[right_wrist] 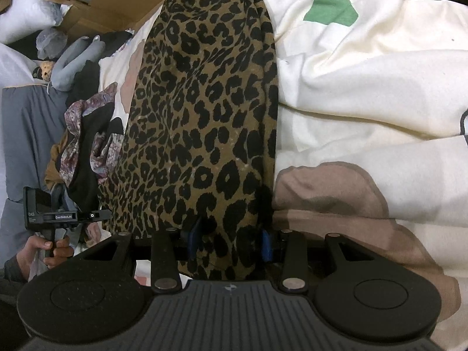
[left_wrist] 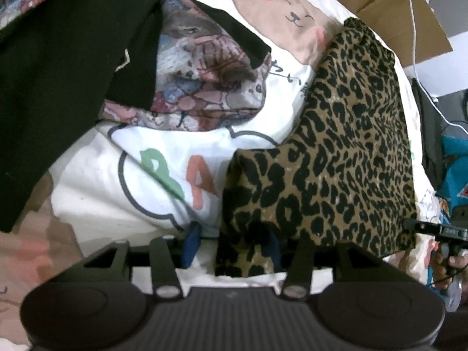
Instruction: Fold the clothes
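Two grippers I'm working are lying spread apart, the left gripper (left_wrist: 232,247) and right gripper (right_wrist: 231,241) each straddling the leopard-print garment (right_wrist: 201,122) on the white bedsheet (right_wrist: 365,87)

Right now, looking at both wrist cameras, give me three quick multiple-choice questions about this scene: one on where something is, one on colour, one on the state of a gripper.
1. What does the leopard-print garment lie on?
A. a white printed bedsheet
B. a wooden floor
C. a glass table

2. What colour are the gripper's finger pads?
A. red
B. blue
C. yellow

3. How does the left gripper stand?
A. shut tight on a black shirt
B. out of view
C. open, with leopard cloth between its fingers

Answers: 1 A, the white printed bedsheet shows all around the garment. 2 B, blue pads show beside the cloth. 3 C, its fingers are spread with the garment's edge draped between them.
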Demonstrator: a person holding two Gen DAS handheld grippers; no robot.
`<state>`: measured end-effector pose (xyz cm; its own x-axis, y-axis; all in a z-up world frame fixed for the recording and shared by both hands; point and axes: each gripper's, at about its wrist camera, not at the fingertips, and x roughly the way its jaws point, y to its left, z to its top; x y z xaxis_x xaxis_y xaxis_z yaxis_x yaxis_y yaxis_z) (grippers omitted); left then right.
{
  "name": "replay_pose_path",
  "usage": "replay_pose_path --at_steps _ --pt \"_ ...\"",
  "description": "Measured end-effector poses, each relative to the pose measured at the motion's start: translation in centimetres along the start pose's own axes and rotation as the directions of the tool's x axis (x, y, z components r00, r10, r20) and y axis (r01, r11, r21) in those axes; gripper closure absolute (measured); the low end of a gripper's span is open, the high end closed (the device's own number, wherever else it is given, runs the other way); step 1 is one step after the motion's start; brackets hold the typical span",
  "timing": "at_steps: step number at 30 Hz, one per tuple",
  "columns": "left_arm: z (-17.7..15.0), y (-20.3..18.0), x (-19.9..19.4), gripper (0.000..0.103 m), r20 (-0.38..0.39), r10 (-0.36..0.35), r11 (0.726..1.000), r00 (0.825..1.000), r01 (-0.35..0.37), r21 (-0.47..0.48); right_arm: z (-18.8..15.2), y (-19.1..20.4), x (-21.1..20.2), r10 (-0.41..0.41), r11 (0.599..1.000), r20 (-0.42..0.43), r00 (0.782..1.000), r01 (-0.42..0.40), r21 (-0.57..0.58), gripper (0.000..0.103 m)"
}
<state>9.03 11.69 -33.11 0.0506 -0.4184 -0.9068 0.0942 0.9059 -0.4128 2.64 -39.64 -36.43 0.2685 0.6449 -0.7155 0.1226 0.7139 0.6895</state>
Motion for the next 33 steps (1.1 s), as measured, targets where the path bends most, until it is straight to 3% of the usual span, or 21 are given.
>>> replay_pose_path --at_steps 3,8,16,20,25,29,31,33 --pt "0.2 0.6 -0.1 0.053 -0.005 -0.033 0.999 0.999 0.033 -0.015 0.1 0.0 0.1 0.001 1.0 -0.004 1.0 -0.001 0.001 0.057" --pt "0.0 1.7 -0.6 0.078 -0.036 -0.111 0.992 0.993 0.109 -0.056 0.0 -0.1 0.1 0.028 1.0 -0.016 0.999 -0.028 0.004 0.057" --pt "-0.1 2.5 -0.7 0.084 -0.002 -0.153 0.983 0.988 0.152 -0.103 -0.1 -0.1 0.0 0.084 0.996 -0.037 0.996 -0.084 0.008 0.056" --pt "0.1 2.6 0.2 0.078 -0.018 -0.158 0.982 0.987 0.155 -0.109 0.2 -0.4 0.2 0.099 0.995 -0.033 0.995 -0.098 0.017 0.056" --pt "0.4 3.2 0.5 0.078 -0.035 -0.188 0.972 0.982 0.181 -0.149 0.3 -0.6 0.8 0.139 0.99 -0.042 0.989 -0.138 0.023 0.053" --pt "0.4 3.3 0.4 0.084 -0.035 -0.208 0.969 0.978 0.2 -0.148 0.4 -1.0 0.6 0.17 0.985 -0.029 0.985 -0.168 0.043 0.054" --pt "0.4 3.4 0.4 0.085 -0.026 -0.226 0.964 0.974 0.219 -0.153 0.3 -1.3 0.4 0.189 0.981 -0.018 0.982 -0.187 0.055 0.068" --pt "0.5 3.5 0.4 0.084 -0.018 -0.243 0.958 0.97 0.237 -0.158 0.3 -1.6 0.1 0.207 0.976 -0.007 0.978 -0.206 0.067 0.074"
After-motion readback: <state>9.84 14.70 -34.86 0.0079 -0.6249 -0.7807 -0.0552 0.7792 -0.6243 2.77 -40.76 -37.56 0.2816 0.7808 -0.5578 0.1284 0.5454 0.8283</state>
